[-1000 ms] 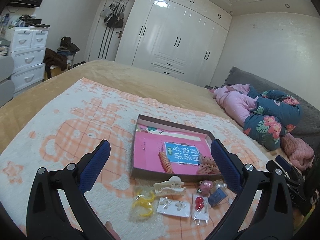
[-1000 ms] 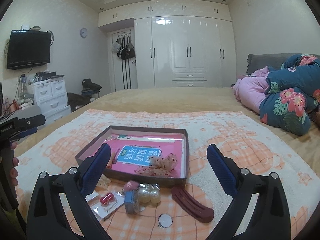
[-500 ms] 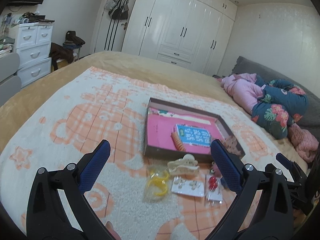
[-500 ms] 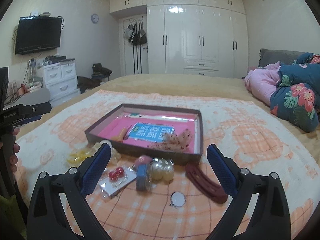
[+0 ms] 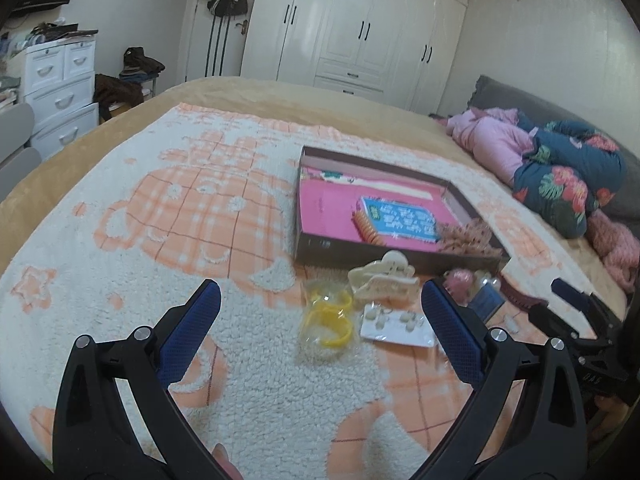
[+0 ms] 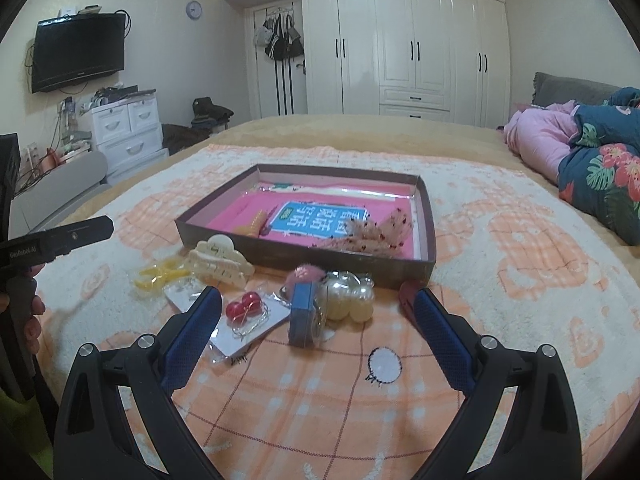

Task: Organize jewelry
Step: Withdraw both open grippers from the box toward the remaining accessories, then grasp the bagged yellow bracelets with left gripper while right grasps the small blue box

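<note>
Nearest, the left gripper [image 5: 320, 316] and right gripper [image 6: 318, 314] hover wide open, holding nothing; just beyond, a cream plastic hair claw [image 6: 221, 259], red bead earrings on a card [image 6: 243, 309] and pearl cluster [image 6: 350, 294] lie unsorted before the shallow brown cardboard box [image 6: 424, 236], which holds only a few pieces.

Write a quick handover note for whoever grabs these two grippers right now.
Left gripper: jaws open, empty, above the blanket.
Right gripper: jaws open, empty, over the loose pile.
In the box: an orange comb and a speckled pink bow.
Still outside, in front of the box: cream claw clip, yellow bangles, earring card, red cherry earrings, blue case, pearl piece, pink pompom, maroon clip.
</note>
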Available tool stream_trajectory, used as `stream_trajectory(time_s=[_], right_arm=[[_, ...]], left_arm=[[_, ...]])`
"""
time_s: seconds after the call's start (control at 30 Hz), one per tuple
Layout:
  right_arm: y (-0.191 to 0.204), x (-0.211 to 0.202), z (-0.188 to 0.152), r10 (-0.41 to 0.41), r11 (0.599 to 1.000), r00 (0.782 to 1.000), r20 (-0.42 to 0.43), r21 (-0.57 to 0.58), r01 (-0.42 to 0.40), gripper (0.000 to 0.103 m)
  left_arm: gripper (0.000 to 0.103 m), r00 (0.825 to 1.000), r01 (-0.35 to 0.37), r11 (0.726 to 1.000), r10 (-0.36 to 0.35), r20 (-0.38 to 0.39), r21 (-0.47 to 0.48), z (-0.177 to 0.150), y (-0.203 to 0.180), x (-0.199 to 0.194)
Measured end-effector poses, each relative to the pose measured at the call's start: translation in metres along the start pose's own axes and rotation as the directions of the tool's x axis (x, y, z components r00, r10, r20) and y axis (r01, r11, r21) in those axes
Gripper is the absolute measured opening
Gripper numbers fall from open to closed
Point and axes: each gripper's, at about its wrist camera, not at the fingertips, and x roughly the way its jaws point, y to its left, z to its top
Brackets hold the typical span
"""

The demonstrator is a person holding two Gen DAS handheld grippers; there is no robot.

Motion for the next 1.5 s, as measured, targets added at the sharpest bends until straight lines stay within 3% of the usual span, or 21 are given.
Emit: stream_trajectory(time_s=[0.4, 0.63, 0.87, 1.07, 1.27, 1.5], right_arm=[[0.003, 0.015, -0.005, 0.006, 1.000, 0.999, -0.046, -0.013, -0.006, 0.091], [0.003, 0.034, -0.006, 0.014, 1.000, 0.995, -0.103, 0.014, -0.013, 0.079], [0.001, 0.055, -0.004, 0.026, 0.998, 0.987, -0.157, 0.053, -0.018, 0.057], [0.003, 0.063, -0.006, 0.032, 0.998, 0.982, -0.187, 0.056, -0.021, 0.024], [-0.001, 0.058, -0.009, 0.034, 0.998, 0.983, -0.178, 0.053, -0.025, 0.024], [-0.005, 0.045, -0.006, 0.033, 0.999, 0.989, -0.144, 0.043, -0.027, 0.024]], left_arm=[[0.092, 0.997, 0.002, 1.000, -0.001, -0.076, 0.013, -0.015, 0.005, 0.028], [0.088, 0.996, 0.018, 1.000, -0.016, -0.091, 0.018, -0.017, 0.007, 0.036], [0.076, 0.993, 0.038, 0.999, -0.036, -0.113, 0.020, -0.018, 0.006, 0.046], [0.062, 0.988, 0.063, 0.998, -0.060, -0.143, 0.020, -0.019, 0.003, 0.058], [0.041, 0.978, 0.083, 0.996, -0.084, -0.189, -0.013, -0.019, 0.007, 0.073], [0.031, 0.974, 0.092, 0.995, -0.097, -0.205, -0.033, -0.021, 0.009, 0.076]])
